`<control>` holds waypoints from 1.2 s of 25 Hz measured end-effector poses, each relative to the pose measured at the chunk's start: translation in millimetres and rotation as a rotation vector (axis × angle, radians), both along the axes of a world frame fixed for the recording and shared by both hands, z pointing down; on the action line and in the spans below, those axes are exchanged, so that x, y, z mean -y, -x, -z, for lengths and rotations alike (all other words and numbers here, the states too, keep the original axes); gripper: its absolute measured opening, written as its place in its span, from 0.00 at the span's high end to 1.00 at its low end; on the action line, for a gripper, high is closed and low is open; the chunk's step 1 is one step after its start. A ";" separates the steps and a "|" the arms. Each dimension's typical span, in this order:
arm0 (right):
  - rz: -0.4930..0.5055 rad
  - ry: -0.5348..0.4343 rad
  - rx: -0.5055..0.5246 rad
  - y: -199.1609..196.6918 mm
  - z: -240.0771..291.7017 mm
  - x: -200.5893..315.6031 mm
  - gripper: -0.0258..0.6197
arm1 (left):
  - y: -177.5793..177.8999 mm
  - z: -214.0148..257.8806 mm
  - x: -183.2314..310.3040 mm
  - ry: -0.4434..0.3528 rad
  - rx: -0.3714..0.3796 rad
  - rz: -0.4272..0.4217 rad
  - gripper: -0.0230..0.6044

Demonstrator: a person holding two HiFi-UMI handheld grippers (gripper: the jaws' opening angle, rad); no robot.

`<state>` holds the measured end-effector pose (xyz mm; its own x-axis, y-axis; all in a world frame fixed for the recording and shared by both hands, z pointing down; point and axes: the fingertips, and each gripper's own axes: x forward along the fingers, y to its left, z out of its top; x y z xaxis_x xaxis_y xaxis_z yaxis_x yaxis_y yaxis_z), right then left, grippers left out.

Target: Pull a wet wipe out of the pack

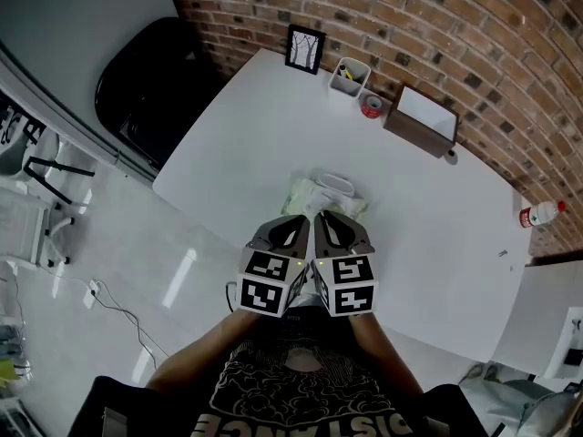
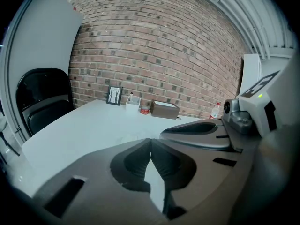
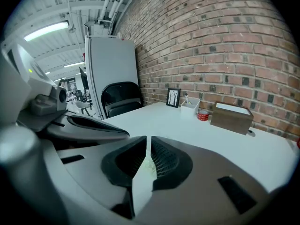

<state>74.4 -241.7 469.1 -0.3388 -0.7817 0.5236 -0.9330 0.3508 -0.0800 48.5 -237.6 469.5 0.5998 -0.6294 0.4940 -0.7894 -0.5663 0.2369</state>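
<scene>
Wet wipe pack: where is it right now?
The wet wipe pack lies on the white table at the head view's centre, just beyond the tips of the left gripper and right gripper.

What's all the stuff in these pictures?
table: one, white, beside brick wall
wet wipe pack: one, pale green, on table's near half
picture frame: one, black, table's far edge
pen holder: one, white, next to frame
tape roll: one, red, beside holder
box: one, brown, near wall
bottle: one, red label, table's right end
chair: one, black, left of table
left gripper: one, grey, jaws together
right gripper: one, grey, jaws together, beside left
</scene>
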 end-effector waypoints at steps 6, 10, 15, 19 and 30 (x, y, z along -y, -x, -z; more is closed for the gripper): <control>-0.014 0.009 -0.006 -1.1 -7.6 10.2 0.93 | 2.4 -5.5 9.5 0.007 0.009 -0.001 0.94; -0.021 0.006 -0.012 -2.9 -9.7 17.2 0.93 | 1.8 -7.8 14.1 0.011 0.014 -0.005 0.94; -0.027 0.002 -0.021 -4.3 -11.8 21.8 0.93 | 1.5 -9.1 17.2 0.019 0.011 0.003 0.94; -0.025 0.001 -0.023 -2.8 -14.1 24.6 0.93 | 3.8 -10.5 20.2 0.019 0.015 0.012 0.94; -0.036 0.037 -0.052 -2.1 -25.5 29.7 0.87 | 10.1 -10.3 25.4 0.018 0.016 0.026 0.94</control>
